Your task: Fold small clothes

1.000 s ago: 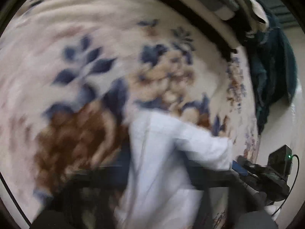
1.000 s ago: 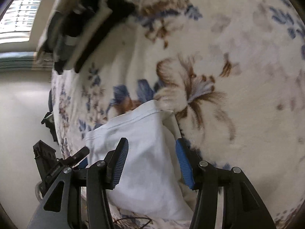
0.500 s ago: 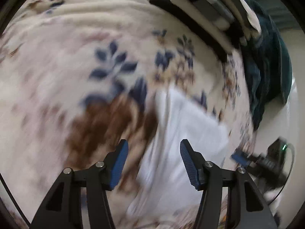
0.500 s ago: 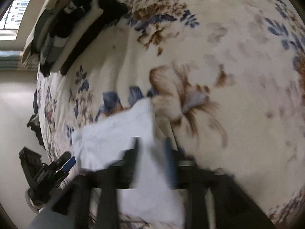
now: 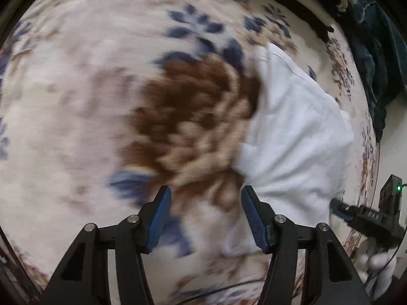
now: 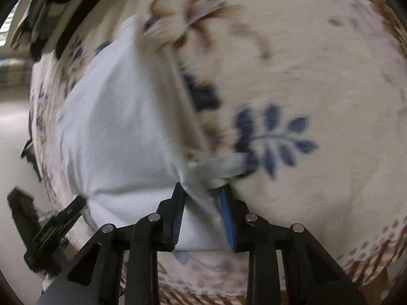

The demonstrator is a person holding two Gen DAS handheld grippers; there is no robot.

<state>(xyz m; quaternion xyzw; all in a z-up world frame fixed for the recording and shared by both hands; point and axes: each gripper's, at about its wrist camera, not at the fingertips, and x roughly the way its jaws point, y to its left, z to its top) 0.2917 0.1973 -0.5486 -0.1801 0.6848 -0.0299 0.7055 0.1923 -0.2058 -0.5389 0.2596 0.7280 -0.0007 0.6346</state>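
A small white garment (image 5: 300,132) lies folded on a floral blanket (image 5: 76,101). My left gripper (image 5: 206,198) is open and empty, just left of the garment's near edge. In the right wrist view the garment (image 6: 119,132) fills the left half, and my right gripper (image 6: 202,193) is shut on its near right corner, with cloth bunched between the blue pads. The other gripper (image 6: 56,221) shows at the garment's left edge in that view. Both views are blurred.
A pile of dark and striped clothes (image 6: 51,7) lies at the far edge of the blanket. A dark teal cloth (image 5: 376,58) hangs off the bed's side. The right gripper's body (image 5: 368,216) shows at the lower right of the left wrist view.
My left gripper let go of the garment, opened and moved left off it. My right gripper closed on the garment's corner and the cloth now pulls taut toward it.
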